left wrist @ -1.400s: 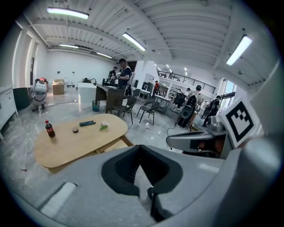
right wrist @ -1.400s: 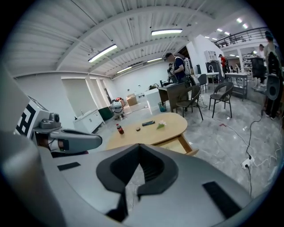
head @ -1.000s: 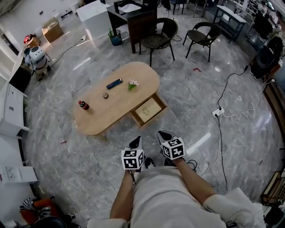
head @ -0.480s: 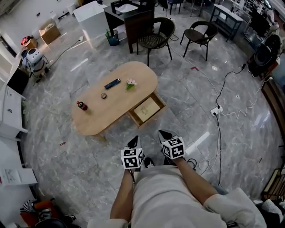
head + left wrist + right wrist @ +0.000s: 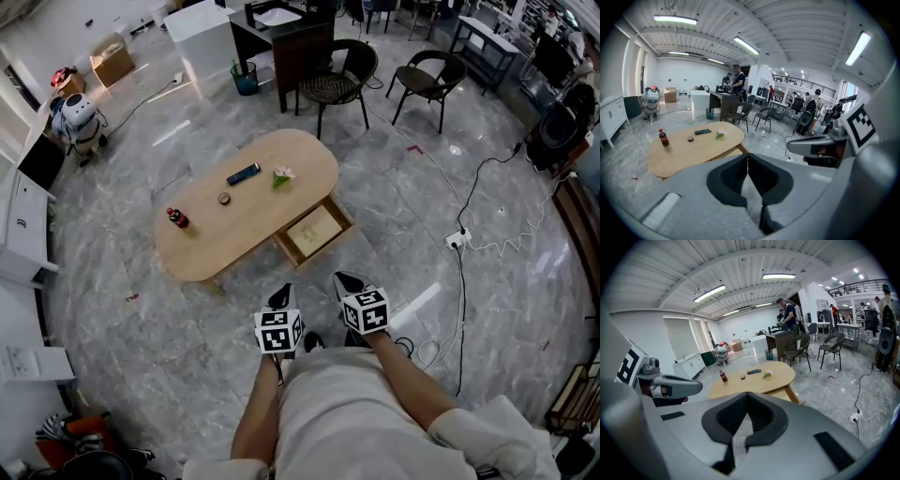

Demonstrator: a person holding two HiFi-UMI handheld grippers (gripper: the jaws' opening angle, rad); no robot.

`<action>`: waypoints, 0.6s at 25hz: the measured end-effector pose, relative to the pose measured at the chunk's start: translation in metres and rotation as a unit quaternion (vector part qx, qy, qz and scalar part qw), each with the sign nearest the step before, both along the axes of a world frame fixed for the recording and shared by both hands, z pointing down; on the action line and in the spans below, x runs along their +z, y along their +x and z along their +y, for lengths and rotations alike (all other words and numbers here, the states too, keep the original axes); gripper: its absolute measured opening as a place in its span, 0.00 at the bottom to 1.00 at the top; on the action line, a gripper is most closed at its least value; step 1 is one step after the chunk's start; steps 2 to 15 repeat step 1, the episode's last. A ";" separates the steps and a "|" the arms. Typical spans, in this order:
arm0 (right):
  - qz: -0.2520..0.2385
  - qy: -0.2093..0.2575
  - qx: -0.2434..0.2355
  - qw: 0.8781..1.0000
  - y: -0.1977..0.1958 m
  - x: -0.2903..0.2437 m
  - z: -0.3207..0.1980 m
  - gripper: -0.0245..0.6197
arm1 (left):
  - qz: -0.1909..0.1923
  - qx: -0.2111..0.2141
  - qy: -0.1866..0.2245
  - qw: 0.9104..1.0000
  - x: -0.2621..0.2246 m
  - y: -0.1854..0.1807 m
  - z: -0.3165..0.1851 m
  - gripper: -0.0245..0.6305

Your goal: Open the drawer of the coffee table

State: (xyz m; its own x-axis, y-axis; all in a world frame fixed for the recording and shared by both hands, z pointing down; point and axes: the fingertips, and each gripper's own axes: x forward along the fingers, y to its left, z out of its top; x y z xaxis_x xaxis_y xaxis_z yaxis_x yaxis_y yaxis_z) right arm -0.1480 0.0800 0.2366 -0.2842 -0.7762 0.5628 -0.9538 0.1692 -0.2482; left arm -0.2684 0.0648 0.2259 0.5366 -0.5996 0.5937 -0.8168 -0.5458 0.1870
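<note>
- The oval light-wood coffee table (image 5: 216, 234) stands on a glossy grey marble floor (image 5: 412, 197), in front of the person and well apart from both grippers.
- Its shallow wooden drawer (image 5: 312, 232) is pulled out from the long side facing the person. The bottom looks pale with a faint mark, which is too small to identify.
- On the tabletop lie a dark cola bottle with a red cap (image 5: 176, 218), a small round dark object (image 5: 224, 199), a dark oblong remote-like bar (image 5: 243, 174) and a white flower with green leaves (image 5: 281, 175), all spaced apart.
- The left gripper (image 5: 285, 294) is held low, close to the person's body. Its jaws are pressed together with nothing between them.
- The right gripper (image 5: 343, 279), just beside the left one, also has its jaws closed on nothing.
- Two black wicker chairs (image 5: 337, 80) stand beyond the table.
- A white power strip (image 5: 457, 237) lies on the floor to the right.
</note>
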 end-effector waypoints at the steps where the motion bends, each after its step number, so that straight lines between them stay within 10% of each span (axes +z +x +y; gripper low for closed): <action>1: 0.001 0.001 -0.001 1.000 -0.002 -0.001 -0.001 0.06 | 0.000 0.000 0.001 1.000 -0.001 -0.001 -0.001 0.06; 15: 0.001 0.001 -0.001 1.000 -0.002 -0.001 -0.001 0.06 | 0.000 0.000 0.001 1.000 -0.001 -0.001 -0.001 0.06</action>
